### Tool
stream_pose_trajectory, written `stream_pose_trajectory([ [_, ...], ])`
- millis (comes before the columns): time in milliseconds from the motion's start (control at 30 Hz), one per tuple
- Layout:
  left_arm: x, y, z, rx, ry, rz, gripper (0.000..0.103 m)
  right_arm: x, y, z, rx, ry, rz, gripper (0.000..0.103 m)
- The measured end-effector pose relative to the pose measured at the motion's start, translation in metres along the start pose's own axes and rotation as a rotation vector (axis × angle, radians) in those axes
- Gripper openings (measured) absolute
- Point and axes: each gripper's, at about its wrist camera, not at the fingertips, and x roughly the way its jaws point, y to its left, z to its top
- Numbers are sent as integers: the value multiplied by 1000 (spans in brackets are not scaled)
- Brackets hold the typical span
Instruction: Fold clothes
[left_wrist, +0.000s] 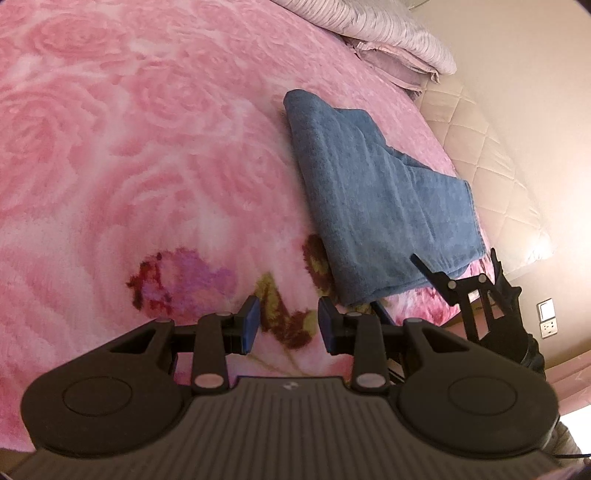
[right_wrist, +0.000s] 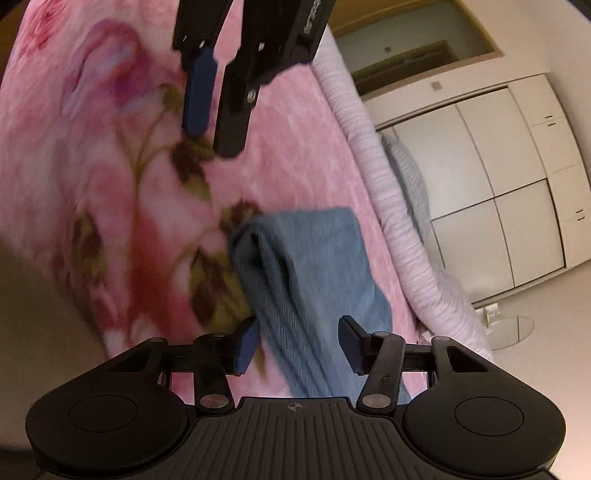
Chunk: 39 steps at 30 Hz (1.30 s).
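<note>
Soft blue folded towel (right_wrist: 314, 295) lying on the fluffy pink rose blanket (left_wrist: 129, 166), between the wide-apart right tongs (right_wrist: 299, 345), not pinched. Left tongs (left_wrist: 288, 325) just beside it, half apart, empty. Could grab only the top layer and pull the neat fold undone.

free: pink blanket (left_wrist: 129, 147) left | obstacle: folded blue towel (left_wrist: 369, 192) right

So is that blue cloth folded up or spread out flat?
Folded: the blue cloth lies on the pink blanket as a narrow stack with layered edges.
</note>
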Motion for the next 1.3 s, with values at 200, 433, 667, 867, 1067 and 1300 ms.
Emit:
stream_pose_trajectory([
  [200, 2, -2, 4, 0, -7, 8, 29, 2, 2, 7, 62, -27, 25, 23],
  [433, 7, -27, 20, 71, -35, 4, 28, -7, -102, -25, 850, -109, 161, 13],
  [667, 43, -99, 54, 242, -57, -117, 28, -21, -205, -142, 1679, -199, 129, 13],
  [867, 108, -171, 71, 371, -45, -232, 28, -26, -218, -238, 2042, -127, -18, 13],
  [1067, 177, -201, 69, 401, 25, -227, 28, 3, -199, -313, 2292, 9, -51, 12],
  [1300, 185, -220, 71, 414, 30, -262, 28, -39, -250, -276, 1906, -181, -282, 9],
])
